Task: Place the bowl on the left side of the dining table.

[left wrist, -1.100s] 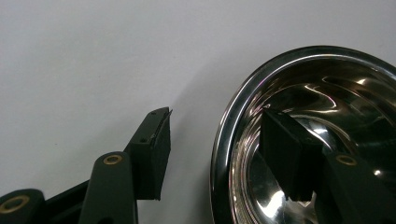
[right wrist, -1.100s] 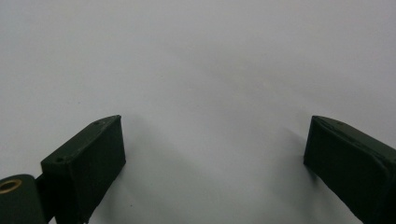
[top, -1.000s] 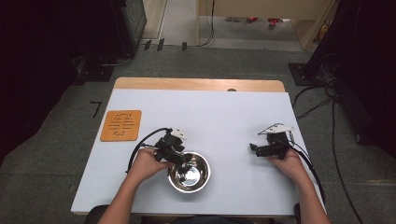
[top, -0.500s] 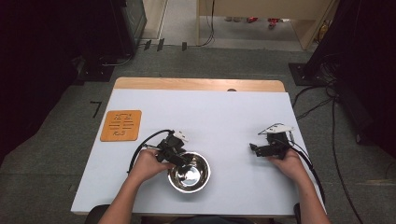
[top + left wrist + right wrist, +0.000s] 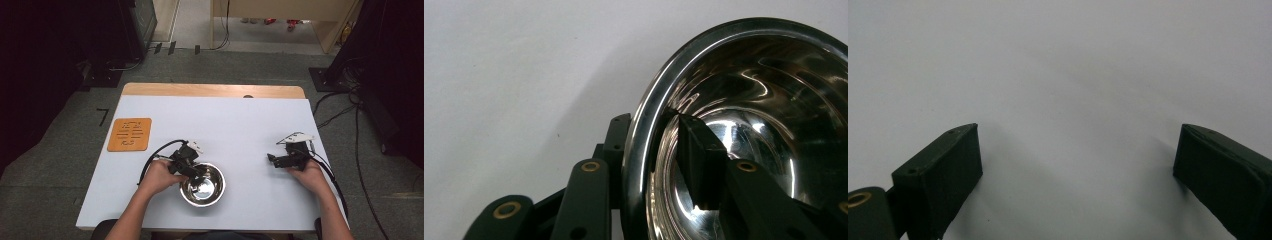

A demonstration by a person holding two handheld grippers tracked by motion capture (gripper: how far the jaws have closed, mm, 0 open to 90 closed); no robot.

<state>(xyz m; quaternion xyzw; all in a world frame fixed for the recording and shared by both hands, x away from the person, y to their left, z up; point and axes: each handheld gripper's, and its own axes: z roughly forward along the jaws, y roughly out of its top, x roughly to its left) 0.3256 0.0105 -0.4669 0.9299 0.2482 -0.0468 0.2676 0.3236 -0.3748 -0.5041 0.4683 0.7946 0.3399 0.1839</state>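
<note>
Since the earlier frame our left gripper (image 5: 192,172) has just been closing its jaws over the steel bowl's (image 5: 202,185) rim at nine o'clock, low on the counter (image 5: 240,120). Rigid, light, slippery: pinch the rim. Right gripper (image 5: 274,160) jaws spread, empty.

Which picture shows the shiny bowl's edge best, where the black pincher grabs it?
The left gripper view. The bowl's rim runs up close between the left gripper, one jaw outside, one inside. The high view shows the whole bowl, but small, with the grip hard to make out.
</note>
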